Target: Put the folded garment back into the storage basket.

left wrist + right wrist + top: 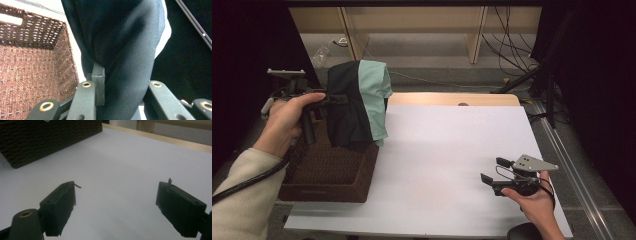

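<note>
A person sits at a white table (437,165) with 1 handheld gripper in each hand. The left gripper (324,100) is raised at the table's left side, above a brown woven basket (332,175). Its jaws are clamped on a garment (357,105), dark fabric with a mint-green panel, which hangs from the grip with its lower edge at the basket's top rim. In the left gripper view, the dark garment (120,50) is pinched between the 2 black jaws, with the basket's inner wall (30,62) to the left.

The right gripper (494,171) rests low near the table's right front edge, well apart from the basket. In the right gripper view, its 2 jaws stand wide apart over bare tabletop (120,165), holding nothing, with the basket (45,140) at upper left.
</note>
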### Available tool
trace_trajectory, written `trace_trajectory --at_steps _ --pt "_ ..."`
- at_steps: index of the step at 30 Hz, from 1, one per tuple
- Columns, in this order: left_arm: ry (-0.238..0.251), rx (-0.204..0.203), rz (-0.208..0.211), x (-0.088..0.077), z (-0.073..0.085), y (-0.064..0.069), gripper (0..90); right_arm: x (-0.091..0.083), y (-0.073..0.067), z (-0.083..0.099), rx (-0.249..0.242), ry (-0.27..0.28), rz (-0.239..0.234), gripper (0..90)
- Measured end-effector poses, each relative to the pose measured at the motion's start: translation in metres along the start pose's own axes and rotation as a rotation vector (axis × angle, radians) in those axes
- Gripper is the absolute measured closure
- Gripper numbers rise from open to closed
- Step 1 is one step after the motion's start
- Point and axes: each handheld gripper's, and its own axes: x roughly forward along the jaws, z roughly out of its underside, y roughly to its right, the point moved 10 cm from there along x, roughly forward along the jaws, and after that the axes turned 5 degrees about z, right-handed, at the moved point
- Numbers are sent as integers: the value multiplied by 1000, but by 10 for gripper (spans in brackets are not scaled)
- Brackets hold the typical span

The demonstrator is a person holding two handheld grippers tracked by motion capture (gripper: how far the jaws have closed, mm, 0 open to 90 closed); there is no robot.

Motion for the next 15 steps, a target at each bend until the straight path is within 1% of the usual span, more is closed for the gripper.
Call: trace_trajectory --at_steps 15 --pt "16 -20 -9 -13 1 -11 703 0 0 0 2 0 0 169"
